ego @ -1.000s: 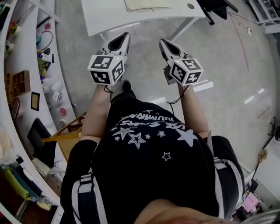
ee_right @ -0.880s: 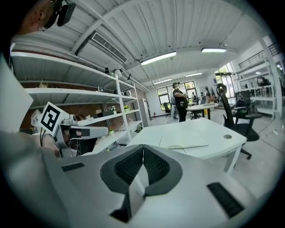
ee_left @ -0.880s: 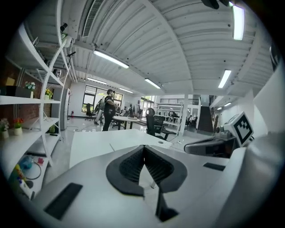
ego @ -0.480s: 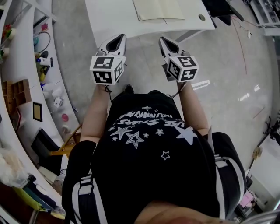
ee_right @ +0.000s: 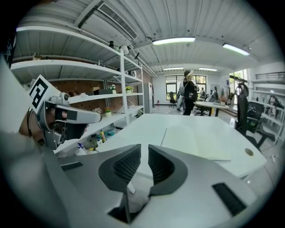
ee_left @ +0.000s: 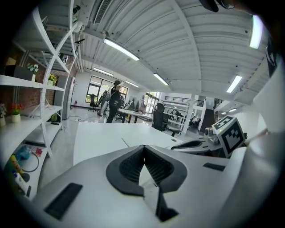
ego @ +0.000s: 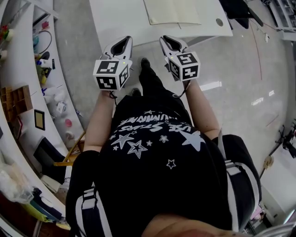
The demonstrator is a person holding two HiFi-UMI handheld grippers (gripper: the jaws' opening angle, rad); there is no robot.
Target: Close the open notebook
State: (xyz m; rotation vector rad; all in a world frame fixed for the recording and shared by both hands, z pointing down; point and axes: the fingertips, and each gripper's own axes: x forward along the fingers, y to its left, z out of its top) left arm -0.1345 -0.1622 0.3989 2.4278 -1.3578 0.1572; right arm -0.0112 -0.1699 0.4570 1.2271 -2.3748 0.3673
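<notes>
Within the last second the left gripper and the right gripper had been carried nearer to the open cream-paged notebook, which was laid flat on the far white table. The left jaws were kept pressed together and empty, while the right jaws were being opened on nothing, so a page-lift was judged imminent.

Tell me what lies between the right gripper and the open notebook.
Only bare white table, seen in the right gripper view. The right gripper, jaws opening with nothing between them, points toward the notebook.
</notes>
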